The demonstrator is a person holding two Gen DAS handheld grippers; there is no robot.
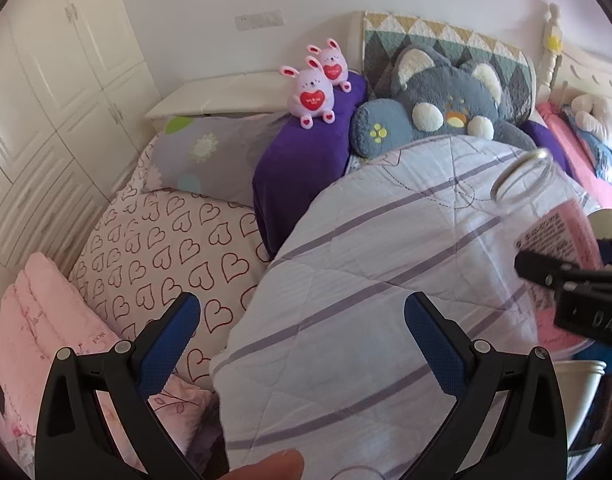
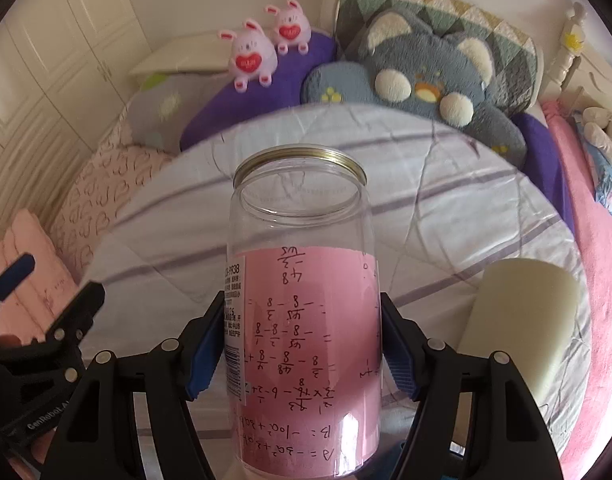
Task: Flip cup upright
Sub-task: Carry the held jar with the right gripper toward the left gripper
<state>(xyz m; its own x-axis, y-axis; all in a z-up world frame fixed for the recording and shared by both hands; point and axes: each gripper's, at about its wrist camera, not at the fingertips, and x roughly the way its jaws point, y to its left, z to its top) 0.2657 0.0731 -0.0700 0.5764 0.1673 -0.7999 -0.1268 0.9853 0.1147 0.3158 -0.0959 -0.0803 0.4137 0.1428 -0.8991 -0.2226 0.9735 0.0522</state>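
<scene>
The cup (image 2: 306, 300) is a clear plastic jar with a gold rim and pink paper with handwriting inside. My right gripper (image 2: 302, 344) is shut on the cup, blue pads on both its sides, mouth pointing away from the camera. In the left wrist view the cup (image 1: 546, 216) appears at the right edge, held in the air by the right gripper, its gold rim toward the upper left. My left gripper (image 1: 302, 320) is open and empty over the striped quilt (image 1: 366, 280).
A bed holds a heart-print sheet (image 1: 162, 252), purple pillow (image 1: 302, 160), grey cat plush (image 1: 446, 104), two pink bunny toys (image 1: 314, 88) and folded pink blanket (image 1: 46, 320). A white foam block (image 2: 522, 320) lies on the quilt at right. White wardrobe (image 1: 46, 80) at left.
</scene>
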